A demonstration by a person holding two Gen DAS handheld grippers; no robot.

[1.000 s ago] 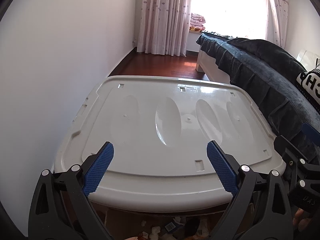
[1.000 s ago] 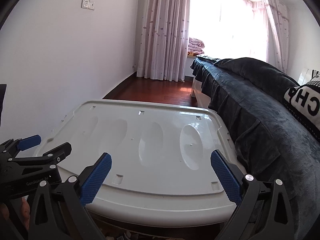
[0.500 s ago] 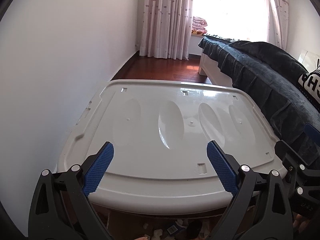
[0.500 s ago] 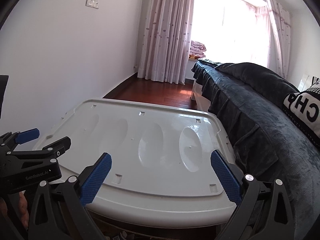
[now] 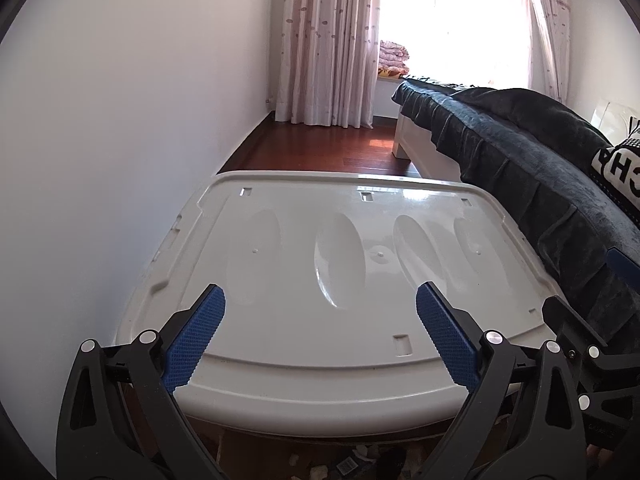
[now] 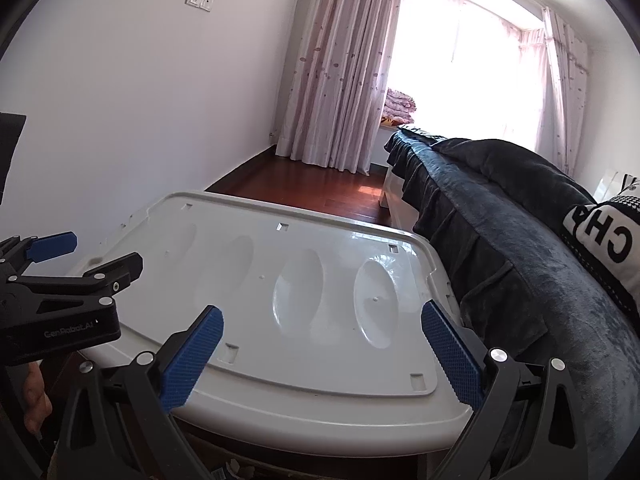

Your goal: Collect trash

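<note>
White lid: glossy plastic lid (image 5: pixel 340 272) with four oval dimples lay flat and bare, filling the middle of both wrist views; I took it as my landmark.
Left gripper: the left gripper (image 5: pixel 320 340) hovered over the near edge of the lid, its blue ribbed fingers (image 5: pixel 196 340) spread wide apart with nothing between them.
Right gripper: the right gripper (image 6: pixel 320 356) hung over the same near edge, just to the right of the left one, blue fingers (image 6: pixel 452 360) likewise spread wide and empty.
Trash: small pale scraps and a barcode-printed bit of trash (image 5: pixel 344 465) lay on the floor below the lid's near edge, low between the left gripper's arms; in the right wrist view only a sliver of it showed, too small to make out.
Bed: a bed under a dark plush blanket (image 6: pixel 500 240) ran along the right side of the lid, touching or nearly touching its right rim.
Pillow: a black-and-white lettered pillow (image 6: pixel 600 236) sat on the blanket, right of the lid.
Wall: a plain white wall (image 5: pixel 120 120) stood just left of the lid.
Curtains: pinkish curtains (image 5: pixel 328 40) hung well beyond the lid's far edge, across a red-brown wooden floor (image 5: pixel 328 148).
Hand: part of a hand (image 6: pixel 34 396) showed under the left gripper's body, left of the lid.
</note>
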